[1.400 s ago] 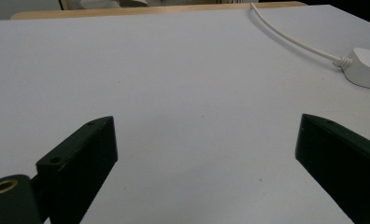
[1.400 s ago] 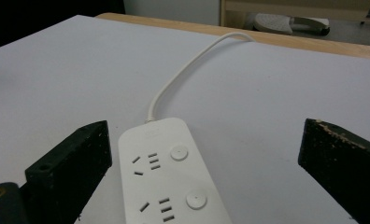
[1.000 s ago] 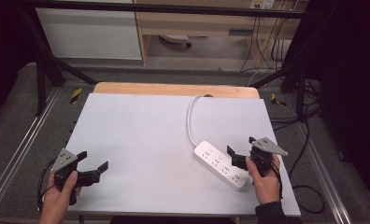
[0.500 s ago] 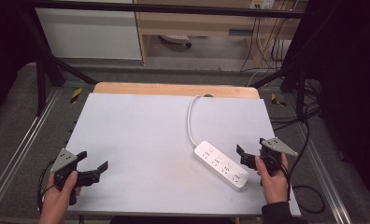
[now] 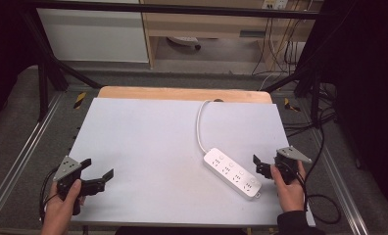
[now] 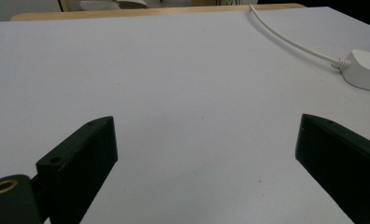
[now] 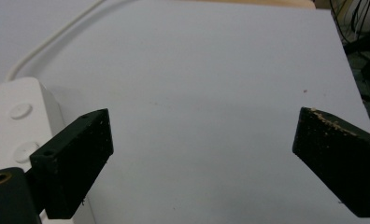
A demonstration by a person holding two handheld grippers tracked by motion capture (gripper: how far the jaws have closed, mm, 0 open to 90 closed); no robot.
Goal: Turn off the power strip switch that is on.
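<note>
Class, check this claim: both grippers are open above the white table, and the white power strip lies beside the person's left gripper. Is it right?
One detail is wrong. The power strip lies beside the right gripper, not the left gripper, as the high view shows. Both are open above the white table.

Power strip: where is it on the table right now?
High view: the power strip lies diagonally on the table's right side, just left of the right claw, cord running to the far edge.
</note>
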